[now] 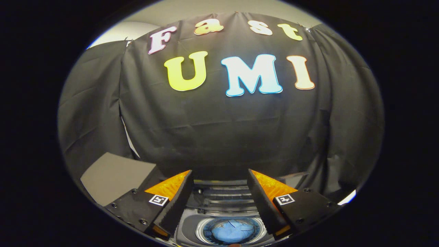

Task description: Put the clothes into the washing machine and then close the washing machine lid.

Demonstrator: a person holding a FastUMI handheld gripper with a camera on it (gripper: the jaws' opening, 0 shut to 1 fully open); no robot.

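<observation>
Blue cloth (pixel 232 230), crumpled into a loose heap, down inside the round drum of the washing machine (pixel 187 230), ringed by the drum's pale metal rim. Seen from above, between the two fingers and below them, with a clear gap of air on every side. Gripper (pixel 219 175) spread wide, fingers (pixel 178 199) well apart, nothing held between them and nothing touched (the cloth lies loose in the drum, free of both fingers). Lid (pixel 223 195) of the machine raised, standing back behind the opening, its ribbed dark underside facing forward between the fingers, just beyond the drum's mouth. Grey top deck of the machine wrapping round the opening. Beyond the fingertips, black cloth wall (pixel 219 130) hung in folds across the whole back of the booth. Off past the left finger, a flat grey panel (pixel 115 176) leaning against the black cloth, apart from the machine.
</observation>
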